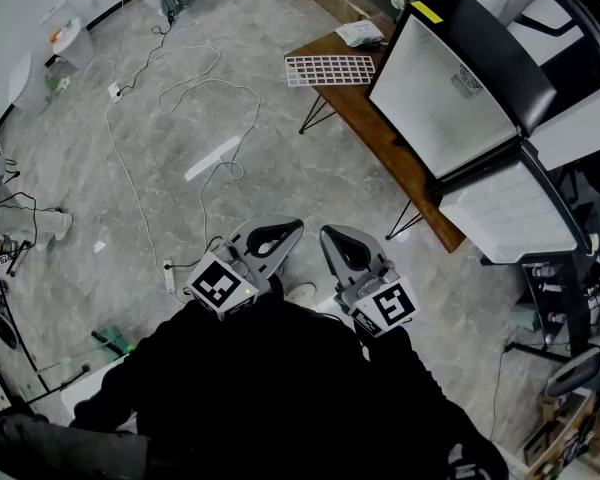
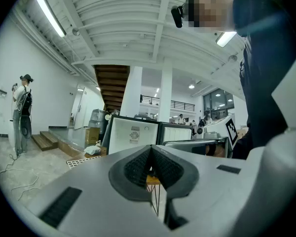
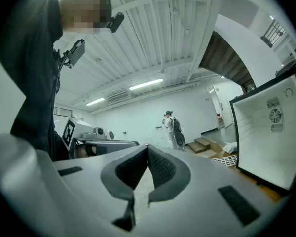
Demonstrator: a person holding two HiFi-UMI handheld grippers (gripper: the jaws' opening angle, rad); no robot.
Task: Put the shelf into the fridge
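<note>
A white wire shelf (image 1: 329,69) lies flat on the far end of a long wooden bench (image 1: 380,133). The small fridge (image 1: 460,78) stands on the bench with its door (image 1: 510,213) swung open toward me; its white inside faces left. In the left gripper view the shelf (image 2: 81,161) shows low at the left, the fridge (image 2: 134,133) behind it. My left gripper (image 1: 283,230) and right gripper (image 1: 332,236) are held side by side close to my body, well short of the bench. Both are shut with nothing between the jaws.
White cables (image 1: 160,98) trail across the grey marble floor, with a power strip (image 1: 170,278) near my feet. A person (image 2: 20,113) stands far off by the wall. Dark equipment and stands (image 1: 570,338) crowd the right side beyond the fridge door.
</note>
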